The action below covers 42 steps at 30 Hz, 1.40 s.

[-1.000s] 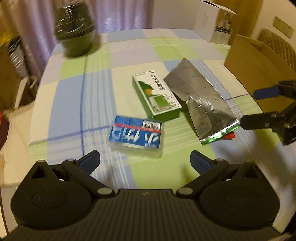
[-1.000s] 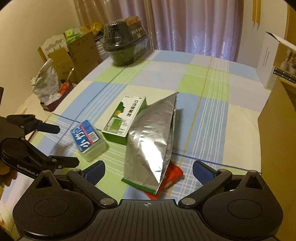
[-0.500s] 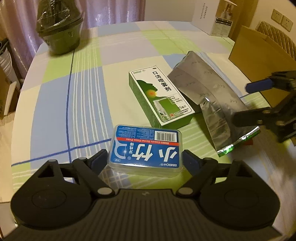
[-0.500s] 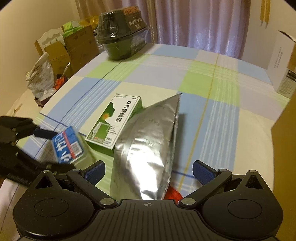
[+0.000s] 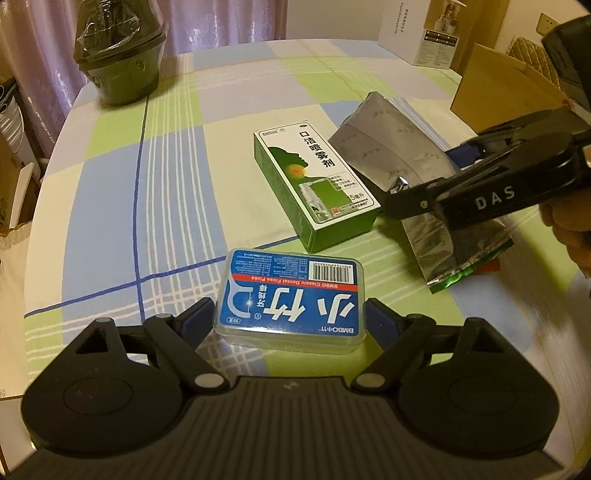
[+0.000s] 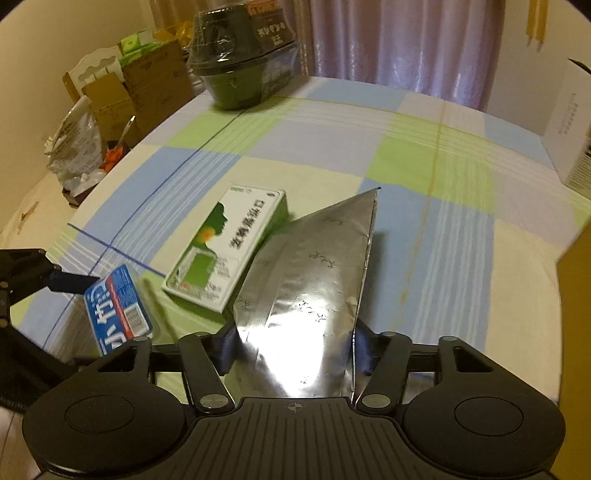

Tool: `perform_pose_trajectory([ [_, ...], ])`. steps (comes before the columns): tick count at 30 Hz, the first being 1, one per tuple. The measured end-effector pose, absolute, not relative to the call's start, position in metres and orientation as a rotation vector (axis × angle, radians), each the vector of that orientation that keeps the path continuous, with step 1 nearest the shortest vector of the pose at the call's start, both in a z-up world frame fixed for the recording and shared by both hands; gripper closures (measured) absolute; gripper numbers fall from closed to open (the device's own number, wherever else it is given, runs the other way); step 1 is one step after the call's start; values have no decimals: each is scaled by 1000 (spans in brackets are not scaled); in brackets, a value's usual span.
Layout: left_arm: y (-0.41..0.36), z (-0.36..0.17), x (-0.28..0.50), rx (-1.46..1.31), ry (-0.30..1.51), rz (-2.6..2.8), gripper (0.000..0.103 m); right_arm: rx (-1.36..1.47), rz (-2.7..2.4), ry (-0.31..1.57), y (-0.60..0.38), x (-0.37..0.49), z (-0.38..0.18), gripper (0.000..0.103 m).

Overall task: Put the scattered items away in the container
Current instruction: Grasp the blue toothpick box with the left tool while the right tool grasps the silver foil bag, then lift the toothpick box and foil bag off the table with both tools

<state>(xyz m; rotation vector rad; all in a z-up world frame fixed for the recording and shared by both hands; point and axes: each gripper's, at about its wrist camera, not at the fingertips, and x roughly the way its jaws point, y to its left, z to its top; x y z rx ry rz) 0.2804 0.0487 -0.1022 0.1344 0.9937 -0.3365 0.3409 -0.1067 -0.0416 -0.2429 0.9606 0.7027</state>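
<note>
My left gripper point(image 5: 290, 317) is shut on the blue floss pick box point(image 5: 291, 295), which shows at the left in the right wrist view point(image 6: 118, 312). My right gripper point(image 6: 293, 350) is shut on the silver foil pouch point(image 6: 314, 288); it reaches over the pouch point(image 5: 402, 147) at the right of the left wrist view. A green and white spray box point(image 5: 314, 188) lies flat on the checked tablecloth between them, also seen in the right wrist view point(image 6: 229, 251). The brown cardboard container point(image 5: 498, 88) stands at the table's right edge.
A dark green wrapped bowl point(image 5: 120, 59) stands at the far left of the table point(image 6: 240, 62). A white carton point(image 5: 421, 33) stands at the far right corner. A red wrapper point(image 5: 487, 266) peeks from under the pouch. Cardboard boxes and bags point(image 6: 110, 110) sit beyond the table's left side.
My left gripper moved forward and closed on the floss pick box. My right gripper moved forward and closed on the foil pouch.
</note>
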Motion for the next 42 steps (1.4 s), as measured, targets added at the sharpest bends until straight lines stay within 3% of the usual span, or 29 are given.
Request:
perform_pose_trajectory([
  [12,19,-77,240,156,988,-400,19,-72,643,976,-203,241,-1,43],
  [23,-24,-75,189,275,1029,-547,19,-77,551,1046,-254,190,-20,43],
  [25,-27,-78,187,287,1041,-543,16,-78,557,1034,-256,188,-22,39],
  [26,-28,-79,186,290,1044,-543,14,-85,560,1026,-256,187,-24,29],
  [32,-37,-87,187,349,1071,-549,10,-116,573,1009,-254,184,-31,26],
  [35,-42,-92,186,386,1094,-542,10,-143,562,988,-251,184,-33,13],
  [38,-42,-97,187,373,1121,-517,13,-155,563,987,-248,186,-34,13],
  [39,-41,-98,188,359,1132,-503,20,-154,559,991,-248,188,-34,13],
  [42,-35,-95,191,293,1152,-464,21,-151,545,1005,-244,194,-33,13],
])
